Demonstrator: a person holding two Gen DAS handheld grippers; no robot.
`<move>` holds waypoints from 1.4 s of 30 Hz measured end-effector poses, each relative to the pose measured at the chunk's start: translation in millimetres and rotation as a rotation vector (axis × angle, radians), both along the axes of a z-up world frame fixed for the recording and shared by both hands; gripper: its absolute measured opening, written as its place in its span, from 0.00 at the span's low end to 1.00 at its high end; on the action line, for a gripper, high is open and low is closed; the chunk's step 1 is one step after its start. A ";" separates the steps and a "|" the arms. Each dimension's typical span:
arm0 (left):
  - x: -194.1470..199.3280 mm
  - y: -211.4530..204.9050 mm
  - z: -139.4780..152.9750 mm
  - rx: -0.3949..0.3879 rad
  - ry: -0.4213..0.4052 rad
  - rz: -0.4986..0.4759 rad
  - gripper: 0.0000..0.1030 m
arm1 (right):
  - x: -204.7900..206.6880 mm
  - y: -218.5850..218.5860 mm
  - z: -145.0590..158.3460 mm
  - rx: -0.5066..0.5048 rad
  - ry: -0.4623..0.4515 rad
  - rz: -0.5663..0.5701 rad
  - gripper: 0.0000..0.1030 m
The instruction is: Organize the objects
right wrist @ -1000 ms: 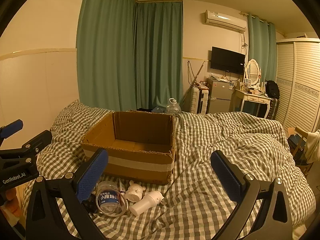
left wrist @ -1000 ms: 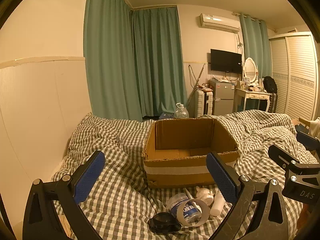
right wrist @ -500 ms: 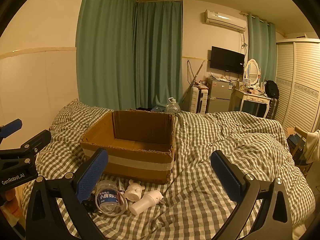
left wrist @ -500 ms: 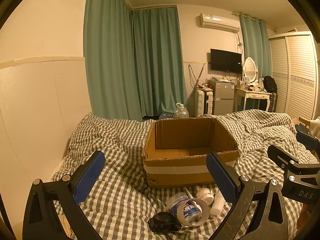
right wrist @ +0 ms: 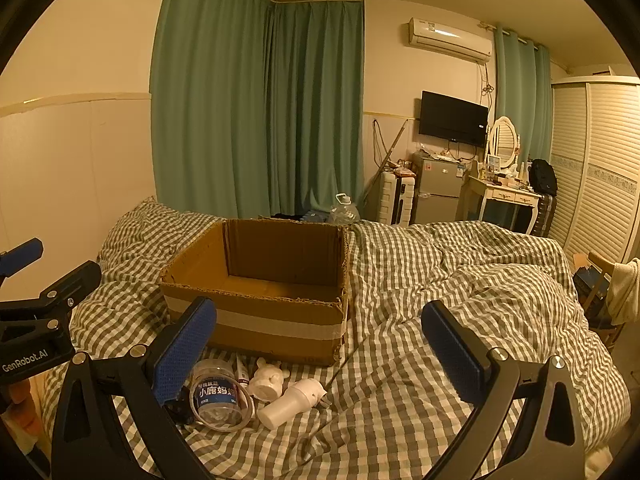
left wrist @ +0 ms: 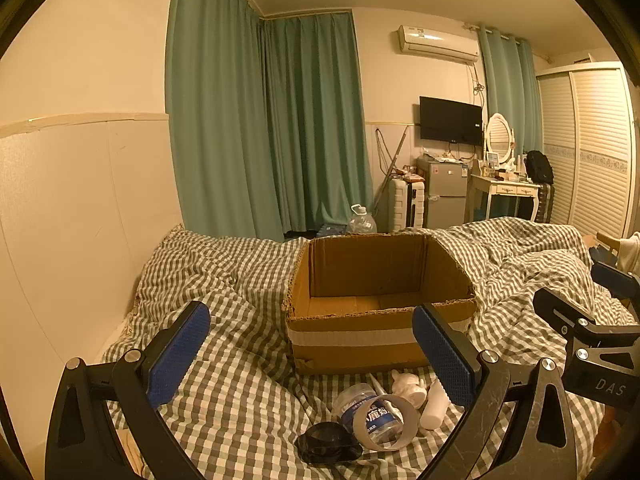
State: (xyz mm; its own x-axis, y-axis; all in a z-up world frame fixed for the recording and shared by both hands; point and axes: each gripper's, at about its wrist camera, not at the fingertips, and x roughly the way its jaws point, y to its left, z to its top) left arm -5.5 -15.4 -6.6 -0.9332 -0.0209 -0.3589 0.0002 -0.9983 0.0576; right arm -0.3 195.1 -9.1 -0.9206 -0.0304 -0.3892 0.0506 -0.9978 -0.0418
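An open, empty cardboard box (left wrist: pixel 380 312) (right wrist: pixel 260 292) sits on the checked bed. In front of it lie several small items: a clear jar with a blue label (left wrist: pixel 370 412) (right wrist: pixel 216 394) inside a tape ring (left wrist: pixel 390 426), a black object (left wrist: pixel 326 448), a small white figure (left wrist: pixel 406 384) (right wrist: pixel 268 378), a white bottle (left wrist: pixel 434 406) (right wrist: pixel 290 402) and a thin tube (right wrist: pixel 241 370). My left gripper (left wrist: pixel 312 356) is open and empty above the items. My right gripper (right wrist: pixel 320 354) is open and empty, to the right of them.
The checked duvet (right wrist: pixel 460 280) is rumpled, with a raised fold right of the box. A padded wall (left wrist: pixel 60 220) runs along the bed's left side. Beyond the bed stand green curtains (left wrist: pixel 280 120), a water jug (left wrist: pixel 361 220), a small fridge (left wrist: pixel 442 192) and a dressing table (left wrist: pixel 504 190).
The right gripper's view has dropped slightly closer to the items. The left gripper and the objects have not moved.
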 end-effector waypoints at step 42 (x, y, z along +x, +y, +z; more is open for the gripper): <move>-18.5 5.5 -20.3 0.032 -0.105 -0.039 1.00 | 1.9 4.0 -1.2 0.010 -0.046 0.032 1.00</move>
